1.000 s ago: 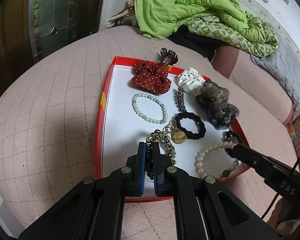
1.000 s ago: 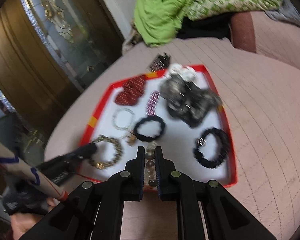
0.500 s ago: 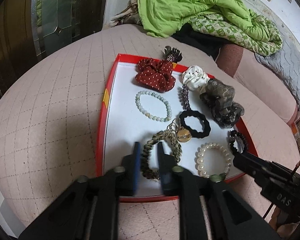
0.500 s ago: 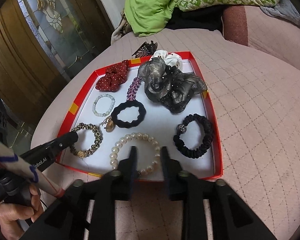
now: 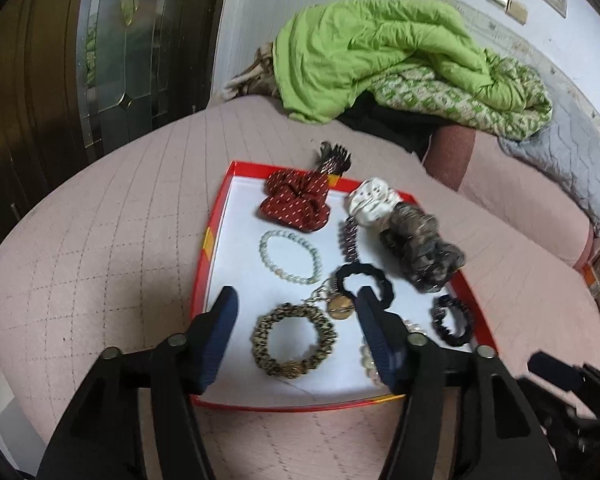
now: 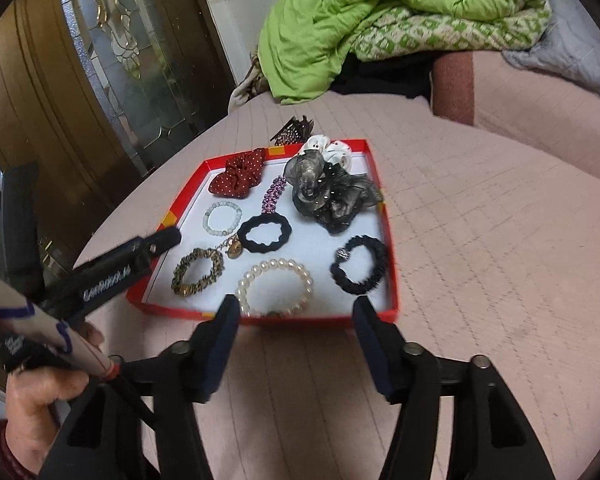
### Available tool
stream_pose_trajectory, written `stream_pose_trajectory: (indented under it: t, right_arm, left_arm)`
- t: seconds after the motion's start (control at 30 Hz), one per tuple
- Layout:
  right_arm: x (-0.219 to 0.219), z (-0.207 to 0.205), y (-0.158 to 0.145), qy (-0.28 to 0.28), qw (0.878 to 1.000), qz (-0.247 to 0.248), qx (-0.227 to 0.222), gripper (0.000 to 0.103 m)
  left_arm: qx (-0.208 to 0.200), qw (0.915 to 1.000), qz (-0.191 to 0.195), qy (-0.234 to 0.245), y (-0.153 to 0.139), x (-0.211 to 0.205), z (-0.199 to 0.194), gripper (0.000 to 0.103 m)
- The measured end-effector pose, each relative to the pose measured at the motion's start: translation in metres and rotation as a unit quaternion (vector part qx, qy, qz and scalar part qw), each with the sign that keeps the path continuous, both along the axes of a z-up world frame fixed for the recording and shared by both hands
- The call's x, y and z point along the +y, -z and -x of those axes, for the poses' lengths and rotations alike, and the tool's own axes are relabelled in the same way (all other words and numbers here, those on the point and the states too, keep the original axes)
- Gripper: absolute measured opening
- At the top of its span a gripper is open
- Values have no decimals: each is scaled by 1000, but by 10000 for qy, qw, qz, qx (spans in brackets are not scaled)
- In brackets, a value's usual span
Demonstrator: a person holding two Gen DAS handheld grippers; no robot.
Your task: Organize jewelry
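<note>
A red-rimmed white tray (image 5: 204,264) (image 6: 392,280) on the pink quilted seat holds several hair ties and bracelets. The leopard-print bracelet (image 5: 294,340) (image 6: 198,272) lies flat near the tray's front left. The pearl bracelet (image 6: 276,286) lies at the front middle. A black scrunchie (image 6: 360,266), a black hair tie (image 5: 366,280), a pale green bead bracelet (image 5: 290,256) and a red dotted scrunchie (image 5: 296,200) also lie there. My left gripper (image 5: 294,300) is open and empty above the leopard bracelet. My right gripper (image 6: 294,310) is open and empty just before the tray's front rim.
A brown hair claw (image 5: 334,160) lies just behind the tray. A green quilt (image 5: 380,60) is piled at the back on the sofa. A wooden door with glass (image 6: 100,60) stands to the left. The pink quilted surface (image 6: 480,260) stretches right of the tray.
Both grippers have opened wide and pulled back from the tray. The left one let go of the leopard bracelet, the right one let go of the pearl bracelet; both now lie flat.
</note>
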State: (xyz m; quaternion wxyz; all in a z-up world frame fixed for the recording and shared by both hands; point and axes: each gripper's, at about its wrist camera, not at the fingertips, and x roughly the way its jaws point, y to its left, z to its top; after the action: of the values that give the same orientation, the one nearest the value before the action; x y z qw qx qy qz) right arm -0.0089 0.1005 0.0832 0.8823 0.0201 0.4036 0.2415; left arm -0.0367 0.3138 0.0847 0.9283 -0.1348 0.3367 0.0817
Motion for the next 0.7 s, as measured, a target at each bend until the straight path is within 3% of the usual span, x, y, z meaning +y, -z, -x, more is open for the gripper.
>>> stream_pose_trajectory:
  t: [0.07,0.3,0.67,0.7]
  right_arm:
    - [-7,11,-4,39,10000,36,-57,68]
    - [-37,48,-10,208,9996,167,-31,72]
    - [-70,96,-29,443,9981,199,-377,82]
    - [-70,100,-30,443,9979,227,-403,83]
  left_arm:
    - [-125,9999,4,-52,-5,-5,6,78]
    - [-580,9970,-489,-151,-21,-36,40,91]
    - [-632,9934,-944,-152,-29,-56,103,94]
    - [-650,9927,-997,-183,-31,-57,109,98]
